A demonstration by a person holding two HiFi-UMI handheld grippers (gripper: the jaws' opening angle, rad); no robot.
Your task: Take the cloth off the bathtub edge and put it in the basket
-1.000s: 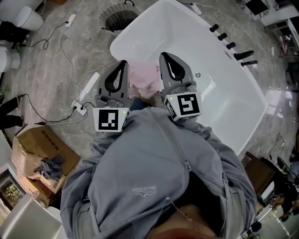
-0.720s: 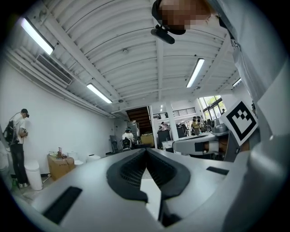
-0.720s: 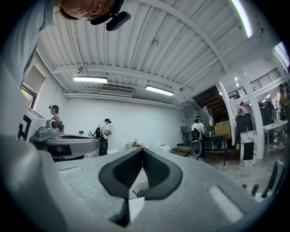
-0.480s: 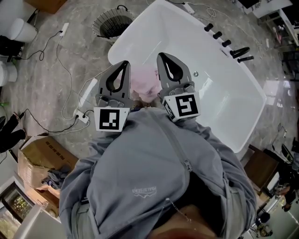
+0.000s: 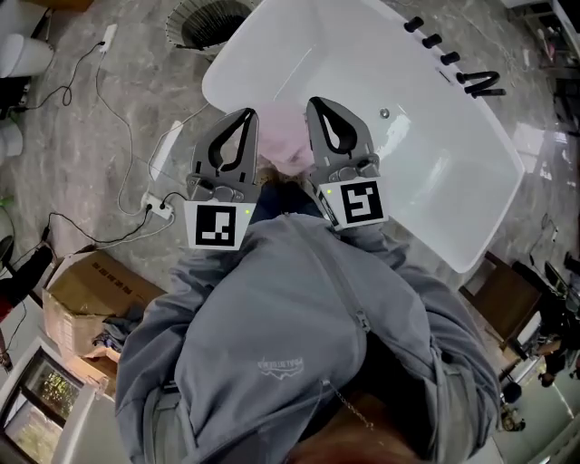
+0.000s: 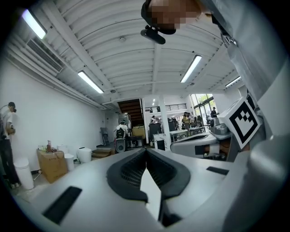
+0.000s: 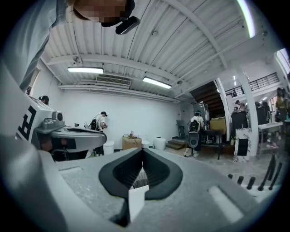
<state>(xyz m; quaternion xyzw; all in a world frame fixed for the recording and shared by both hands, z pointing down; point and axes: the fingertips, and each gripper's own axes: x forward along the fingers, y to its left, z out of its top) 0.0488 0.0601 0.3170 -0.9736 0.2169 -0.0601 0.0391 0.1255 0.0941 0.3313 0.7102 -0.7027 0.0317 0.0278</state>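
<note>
Seen from above, a person in a grey sweatshirt [image 5: 290, 344] is standing at a white bathtub [image 5: 435, 172], holding a hand-held gripper in each hand. Both are pointing away from the body toward the tub. The left hand-held gripper [image 5: 246, 118] is keeping its jaws pressed together with nothing between them, and the right hand-held gripper [image 5: 314, 107] is doing the same. A pink cloth [image 5: 285, 145] is lying bunched on the near bathtub edge, showing in the gap between the two grippers and partly hidden by them. Its long axis seems to be running along the rim, upper left to lower right, though its ends are covered. A dark wire basket [image 5: 204, 18] is sitting on the floor [image 5: 91, 136] beyond the tub's left end, well apart from the cloth.
</note>
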